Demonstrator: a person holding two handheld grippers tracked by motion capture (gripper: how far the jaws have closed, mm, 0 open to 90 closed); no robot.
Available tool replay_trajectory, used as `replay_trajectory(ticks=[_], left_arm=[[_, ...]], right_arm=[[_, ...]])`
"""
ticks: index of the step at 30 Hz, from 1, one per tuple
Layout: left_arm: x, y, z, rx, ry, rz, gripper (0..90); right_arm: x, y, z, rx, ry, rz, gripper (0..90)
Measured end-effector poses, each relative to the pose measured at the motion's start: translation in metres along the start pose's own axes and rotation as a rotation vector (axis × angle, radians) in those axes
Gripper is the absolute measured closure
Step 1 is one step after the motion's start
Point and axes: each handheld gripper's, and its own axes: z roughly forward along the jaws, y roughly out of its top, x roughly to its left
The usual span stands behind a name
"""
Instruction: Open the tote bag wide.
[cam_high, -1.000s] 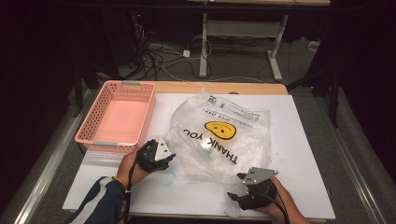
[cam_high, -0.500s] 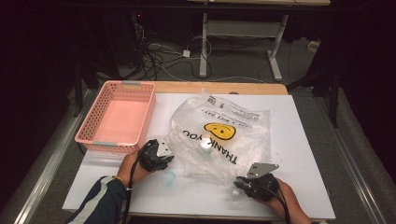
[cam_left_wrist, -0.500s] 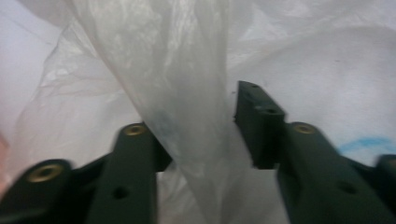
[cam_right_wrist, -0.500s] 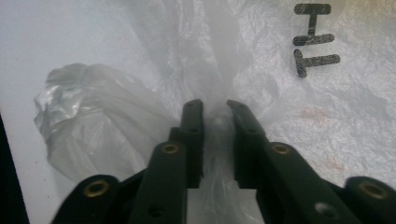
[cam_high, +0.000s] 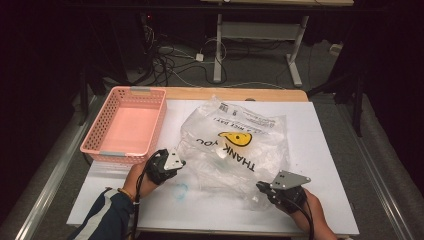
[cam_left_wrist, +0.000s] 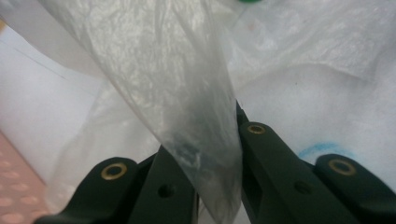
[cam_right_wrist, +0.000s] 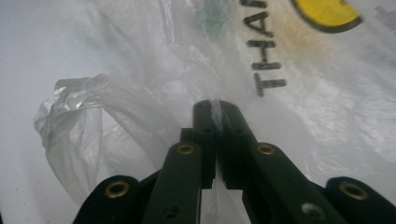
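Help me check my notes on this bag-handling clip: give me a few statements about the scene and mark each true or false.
1. The left claw is closed on a fold of the clear plastic bag. True; its jaws have just been closing, with film pinched between them.
2. The right claw stands wide open above the bag. False; its jaws have just been closing and now pinch a thin edge of the film.
3. The pink basket holds the bag. False; the bag lies on the white sheet beside the basket.
4. The bag bears a yellow smiley and the words THANK YOU. True.
5. The basket sits at the table's left side in the high view. True.
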Motion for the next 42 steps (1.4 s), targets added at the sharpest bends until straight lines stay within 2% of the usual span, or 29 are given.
replay_trajectory(ticks=[5, 9, 11, 16, 22, 27, 28, 36, 38, 42], left_arm=[[0.003, 0.004, -0.024, -0.088, 0.015, -0.006, 87.4], [0.003, 0.010, -0.040, -0.149, 0.038, 0.002, 87.5], [0.003, 0.012, -0.045, -0.169, 0.054, 0.003, 87.5], [0.006, 0.018, -0.055, -0.226, 0.061, 0.002, 87.5], [0.014, 0.017, -0.064, -0.248, 0.090, -0.009, 87.5], [0.019, 0.019, -0.071, -0.255, 0.144, -0.011, 87.5], [0.019, 0.020, -0.073, -0.263, 0.144, -0.011, 87.6], [0.018, 0.031, -0.086, -0.258, 0.173, 0.049, 87.6], [0.016, 0.033, -0.089, -0.248, 0.191, 0.072, 87.6], [0.016, 0.034, -0.096, -0.265, 0.204, 0.079, 87.6]], right_arm=[[-0.008, 0.003, -0.016, -0.092, -0.064, 0.026, 88.1], [-0.013, 0.008, -0.028, -0.157, -0.106, 0.028, 88.2], [-0.018, 0.013, -0.037, -0.207, -0.131, 0.038, 88.3], [-0.029, 0.024, -0.053, -0.306, -0.178, 0.048, 88.9], [-0.039, 0.042, -0.055, -0.345, -0.224, 0.020, 89.2], [-0.055, 0.056, -0.061, -0.392, -0.262, 0.031, 89.3], [-0.057, 0.058, -0.064, -0.399, -0.264, 0.035, 89.3], [-0.065, 0.075, -0.089, -0.464, -0.307, 0.008, 89.5], [-0.066, 0.078, -0.093, -0.477, -0.309, 0.007, 89.5], [-0.068, 0.084, -0.099, -0.501, -0.309, 0.008, 89.5]])
